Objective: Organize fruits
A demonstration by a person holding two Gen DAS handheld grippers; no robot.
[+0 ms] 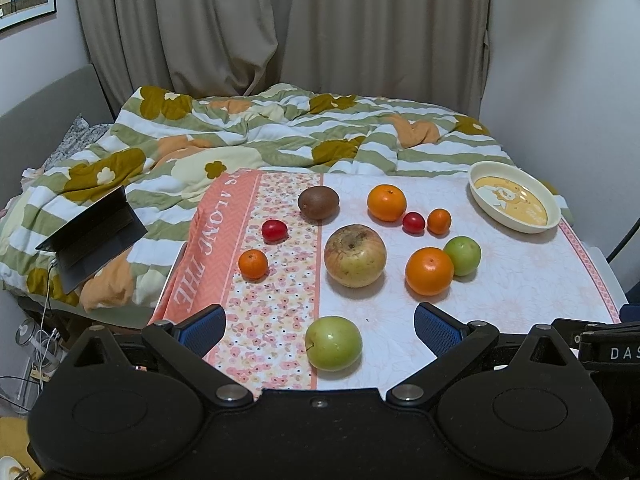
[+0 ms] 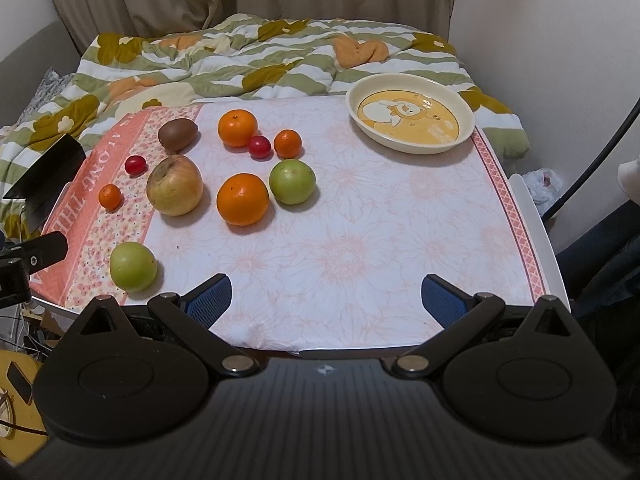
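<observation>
Lay dead ahead of left gripper (image 1: 320, 330) — near green apple (image 1: 333, 343), between spread fingers; right gripper (image 2: 326, 299) likewise agape, empty, nearer bowl (image 2: 412, 142).

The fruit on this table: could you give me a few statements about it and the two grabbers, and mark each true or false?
1. The yellow dish has no fruit in it. True.
2. The left gripper grips a green apple. False: its jaws stand open around the apple without touching it.
3. The kiwi lies on the floral strip of the cloth. True.
4. The right gripper holds an orange. False: it is open and holds nothing.
</observation>
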